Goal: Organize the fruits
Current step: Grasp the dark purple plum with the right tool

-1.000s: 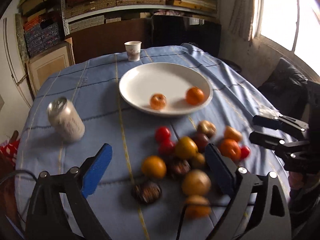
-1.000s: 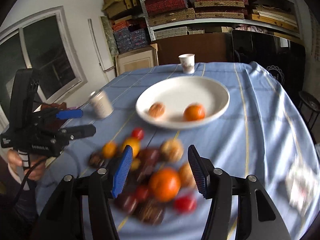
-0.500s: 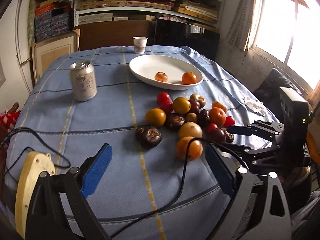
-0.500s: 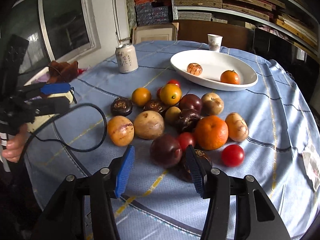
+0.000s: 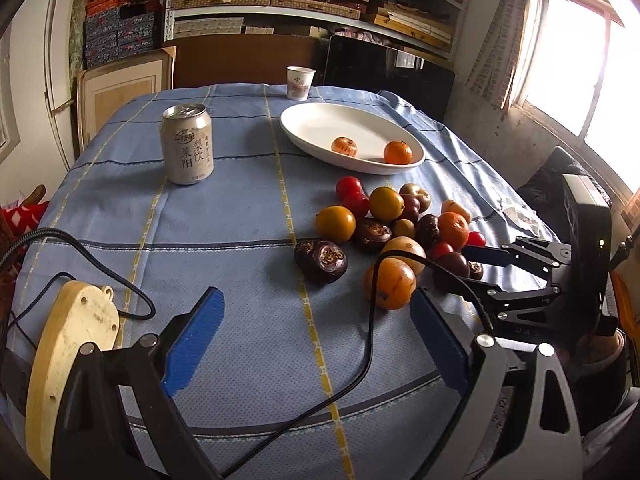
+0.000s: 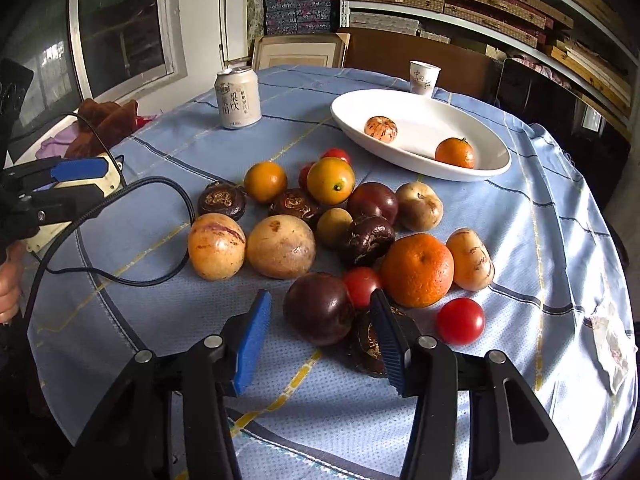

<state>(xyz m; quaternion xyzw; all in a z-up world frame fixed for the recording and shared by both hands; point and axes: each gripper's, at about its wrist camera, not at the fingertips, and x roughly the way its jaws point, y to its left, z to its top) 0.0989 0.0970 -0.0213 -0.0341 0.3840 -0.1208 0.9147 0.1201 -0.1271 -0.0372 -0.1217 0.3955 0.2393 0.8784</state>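
Observation:
A pile of mixed fruits [image 6: 320, 224] lies on the blue tablecloth: oranges, red tomatoes, dark purple fruits and tan round ones. A white oval plate [image 6: 492, 160] behind the pile holds two orange fruits [image 6: 455, 153]. My right gripper [image 6: 316, 336] is open, low over the near edge of the pile, with a dark purple fruit [image 6: 318, 308] between its blue fingers, not gripped. My left gripper [image 5: 316, 336] is open and empty over bare cloth, left of the pile [image 5: 400, 224]. The plate also shows in the left wrist view [image 5: 304, 128].
A drink can [image 5: 187, 144] stands at the left. A paper cup [image 5: 300, 82] stands at the far table edge behind the plate. A black cable [image 5: 372, 320] loops over the near cloth. A wooden device [image 5: 68, 344] lies near left. A crumpled wrapper [image 6: 612, 344] lies right.
Both grippers have pulled back toward the near table edge. The right gripper has lowered so a dark purple fruit now sits between its fingers. No fruit has moved.

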